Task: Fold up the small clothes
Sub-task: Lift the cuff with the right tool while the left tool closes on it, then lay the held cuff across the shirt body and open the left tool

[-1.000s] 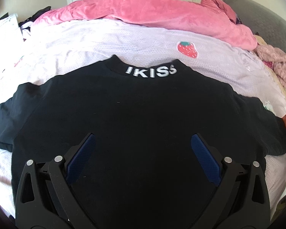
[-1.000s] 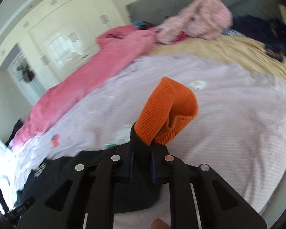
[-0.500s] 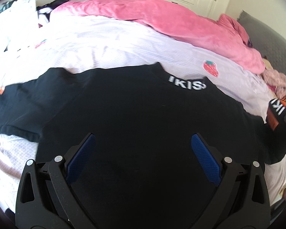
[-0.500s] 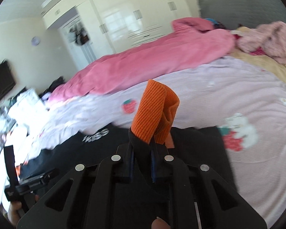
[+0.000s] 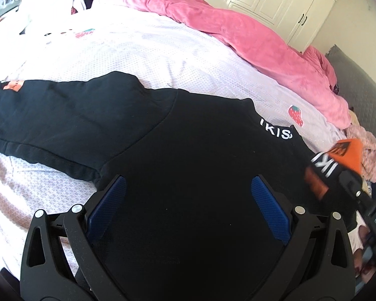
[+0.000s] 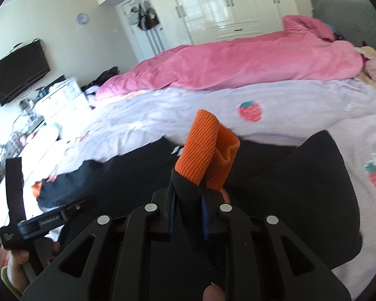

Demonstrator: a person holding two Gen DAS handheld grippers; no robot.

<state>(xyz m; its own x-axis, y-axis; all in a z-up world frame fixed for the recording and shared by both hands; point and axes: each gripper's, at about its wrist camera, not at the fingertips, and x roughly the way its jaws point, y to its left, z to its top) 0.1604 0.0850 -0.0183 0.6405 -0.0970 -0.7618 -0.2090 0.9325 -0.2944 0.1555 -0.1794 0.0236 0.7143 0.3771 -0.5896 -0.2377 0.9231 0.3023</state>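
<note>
A: Across the near edge of the bed point(image 5: 143, 57), the black sweatshirt point(image 5: 200, 170) lies spread flat, neck with white letters toward the headboard side, one sleeve stretched out to the bed's foot end.

B: Why is the other sleeve up in the air?

A: The right gripper point(image 6: 188, 200) has the sleeve end between its pads, orange cuff point(image 6: 203, 148) sticking up past the tips. My read: it's being carried over the body to fold it inward. Jaws are easing apart right now, cloth still between them and still pinched as far as I can see.

B: Left gripper point(image 5: 188, 205)?

A: Tongs spread wide, nothing in them, hovering over the lower chest of the shirt. Probably ready to pin or catch the fold.

B: Garment look?

A: Thick, soft knit, black body, ribbed orange cuffs, white lettering on the collar and the carried sleeve. Flat sleeve point(image 5: 62, 120) has a creased hem. Lies fairly smooth on the lilac dotted sheet point(image 6: 288, 105); pink duvet point(image 5: 238, 32) bunched along the far edge, well apart.
</note>
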